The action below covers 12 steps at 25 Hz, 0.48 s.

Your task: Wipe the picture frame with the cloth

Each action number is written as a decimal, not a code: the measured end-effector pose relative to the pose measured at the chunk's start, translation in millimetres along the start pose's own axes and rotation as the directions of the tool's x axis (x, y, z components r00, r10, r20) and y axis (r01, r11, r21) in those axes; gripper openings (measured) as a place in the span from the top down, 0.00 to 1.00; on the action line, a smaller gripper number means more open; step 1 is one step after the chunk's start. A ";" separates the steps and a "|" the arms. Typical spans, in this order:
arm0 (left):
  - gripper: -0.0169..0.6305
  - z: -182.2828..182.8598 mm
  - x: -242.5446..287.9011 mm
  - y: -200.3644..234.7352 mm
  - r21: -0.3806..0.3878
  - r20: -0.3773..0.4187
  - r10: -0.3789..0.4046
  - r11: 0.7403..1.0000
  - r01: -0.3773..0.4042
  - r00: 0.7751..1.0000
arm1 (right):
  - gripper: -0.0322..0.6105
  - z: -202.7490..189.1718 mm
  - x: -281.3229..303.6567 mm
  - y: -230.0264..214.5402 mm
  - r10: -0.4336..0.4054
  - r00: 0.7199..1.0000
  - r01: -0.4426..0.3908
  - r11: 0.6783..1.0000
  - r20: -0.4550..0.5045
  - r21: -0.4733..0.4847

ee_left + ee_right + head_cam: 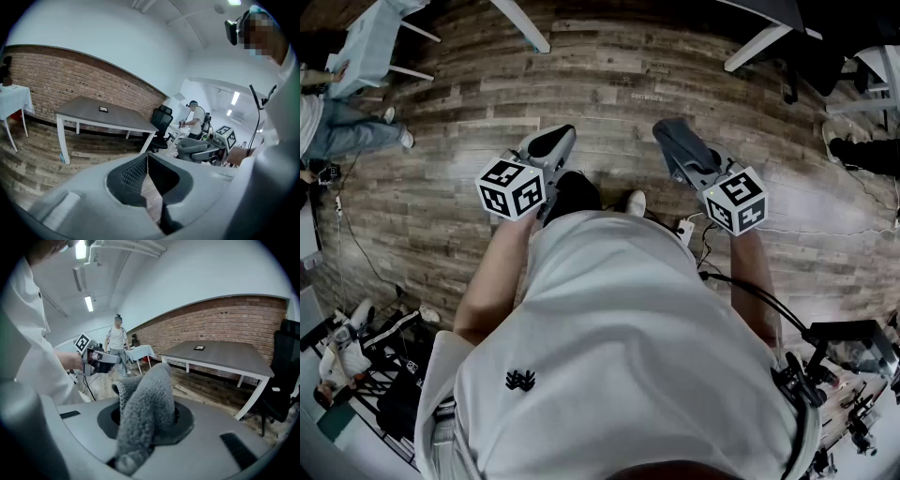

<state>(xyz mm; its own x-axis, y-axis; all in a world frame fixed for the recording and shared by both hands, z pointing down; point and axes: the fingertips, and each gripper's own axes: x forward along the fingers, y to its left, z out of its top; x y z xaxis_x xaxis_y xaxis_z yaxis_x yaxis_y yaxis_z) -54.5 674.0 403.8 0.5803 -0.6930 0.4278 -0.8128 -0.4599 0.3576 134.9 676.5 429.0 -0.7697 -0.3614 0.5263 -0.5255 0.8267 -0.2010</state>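
The right gripper [149,414] is clenched on a grey fuzzy cloth [143,390], which bunches up out of the jaws and folds over on itself. The left gripper [148,168] has its jaws pressed together with nothing between them. Each gripper carries a cube with black-and-white square markers [512,187], and the person's white shirt bears a small black emblem [519,380]. Seen from the head view, both grippers are held out in front of the person's waist, side by side but apart, tilted forward and somewhat down over a wood plank floor [609,75], with the bare forearms reaching out from the body. The picture frame [103,109], a small dark flat shape, lies on the top of a grey table with white legs [117,123], well apart from both grippers. A red brick wall [70,79] runs behind the table, and a black office chair [161,123] stands at its far end. In the right gripper view another person [116,345] stands in the background, near a table draped in white [140,351].
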 end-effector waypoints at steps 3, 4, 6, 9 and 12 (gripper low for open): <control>0.95 14.3 9.0 5.4 0.010 0.000 -0.021 1.000 0.021 1.000 | 0.82 13.4 3.6 -9.8 -0.017 1.000 0.017 1.000 0.014 0.007; 0.95 18.7 12.4 10.8 0.013 -0.002 -0.026 1.000 0.026 1.000 | 0.82 18.4 8.3 -12.8 -0.022 1.000 0.022 1.000 0.014 0.007; 0.95 26.3 23.9 29.0 0.004 -0.002 -0.039 0.999 0.039 0.999 | 0.82 27.2 24.0 -21.5 -0.030 1.000 0.030 0.999 0.006 0.010; 0.95 44.6 54.7 64.4 -0.017 0.016 -0.072 0.997 0.073 0.997 | 0.82 43.5 51.6 -45.3 -0.056 0.998 0.057 0.998 -0.015 0.009; 0.95 76.3 83.6 103.3 -0.030 0.024 -0.110 0.993 0.111 0.994 | 0.82 71.0 74.7 -64.3 -0.091 0.995 0.092 0.995 -0.029 0.029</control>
<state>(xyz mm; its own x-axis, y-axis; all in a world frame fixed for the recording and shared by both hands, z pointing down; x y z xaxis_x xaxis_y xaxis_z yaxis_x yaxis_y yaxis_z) -93.8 526.2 413.2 0.6647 -0.6515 0.3657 -0.7418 -0.5170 0.4272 85.5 565.8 422.6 -0.7081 -0.4223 0.5659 -0.6041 0.7773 -0.1759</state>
